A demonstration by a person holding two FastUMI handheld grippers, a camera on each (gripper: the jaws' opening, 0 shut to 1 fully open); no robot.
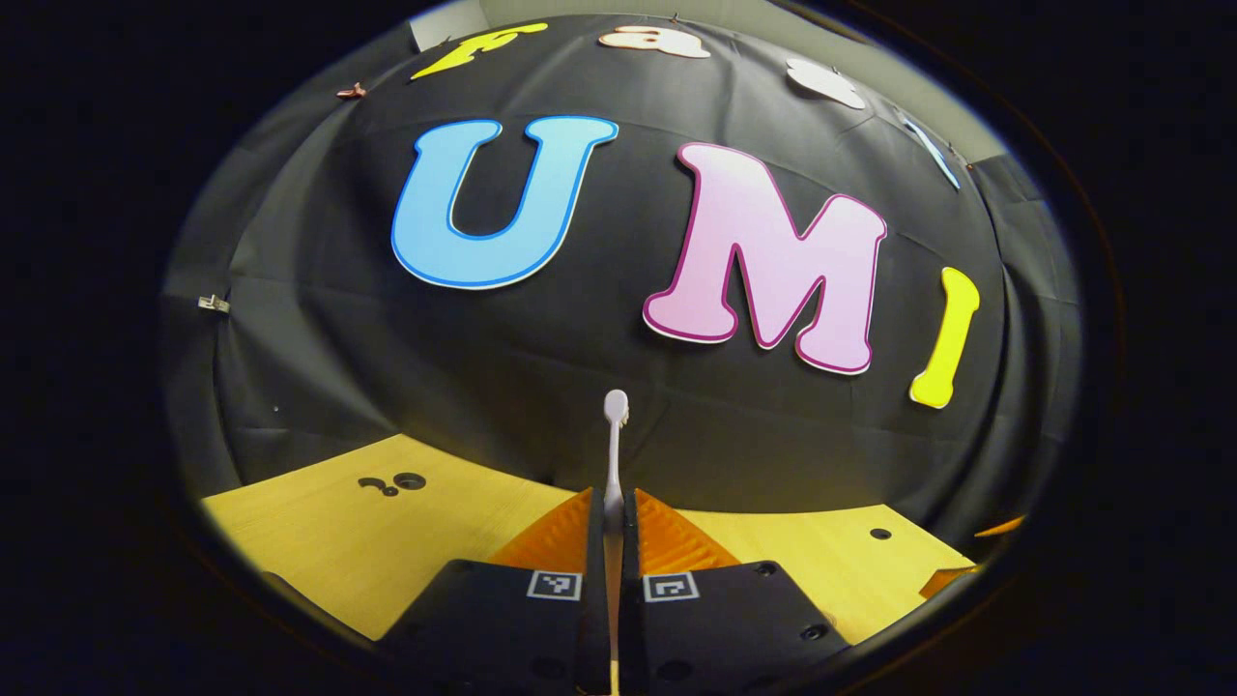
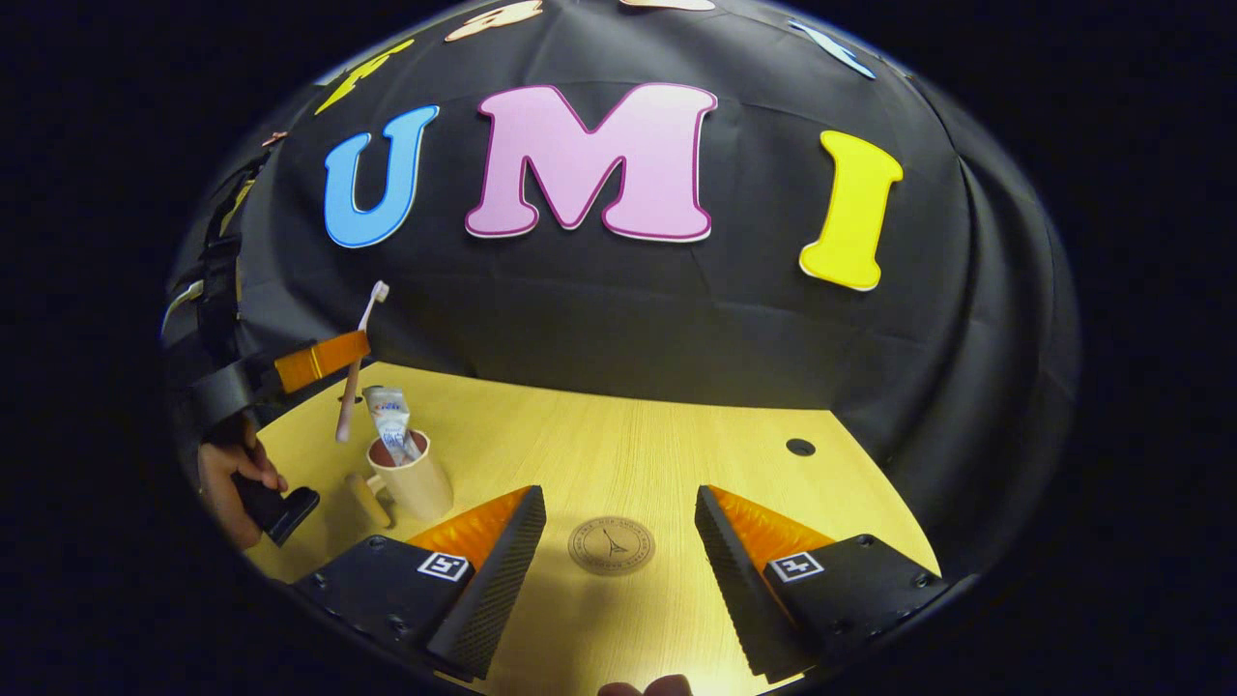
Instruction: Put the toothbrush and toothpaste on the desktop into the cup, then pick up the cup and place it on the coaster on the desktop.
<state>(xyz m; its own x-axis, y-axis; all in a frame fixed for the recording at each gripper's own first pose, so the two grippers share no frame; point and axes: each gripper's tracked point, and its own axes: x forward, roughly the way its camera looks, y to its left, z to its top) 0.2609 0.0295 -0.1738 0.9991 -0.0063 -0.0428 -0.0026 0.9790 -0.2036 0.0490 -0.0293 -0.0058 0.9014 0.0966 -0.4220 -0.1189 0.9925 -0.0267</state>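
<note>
**Pink toothbrush clamped above cup; coaster unoccupied**

Pink-handled toothbrush (image 2: 354, 360) is pinched between both fingers of the left gripper (image 2: 319, 360), seen at the left of the right gripper view. It hangs in the air, nearly upright and slightly tilted, bristle head up, with its lower end above the desktop (image 2: 618, 454) and just to the left of the cup (image 2: 417, 483). In the left gripper view the same toothbrush (image 1: 615, 454) rises from between the pressed-together fingers of the left gripper (image 1: 614, 527), head uppermost against the black cloth wall (image 1: 387, 367).

The cup stands upright on the desktop. The toothpaste (image 2: 391, 425) stands inside it, its upper part projecting above the rim.

The coaster (image 2: 611, 545), a round disc, lies flat on the desktop to the right of the cup and apart from it. It sits between the fingers of the right gripper (image 2: 618, 527), which are spread wide and grip nothing.

A hand (image 2: 230, 478) grips the left gripper's handle at the left edge.
</note>
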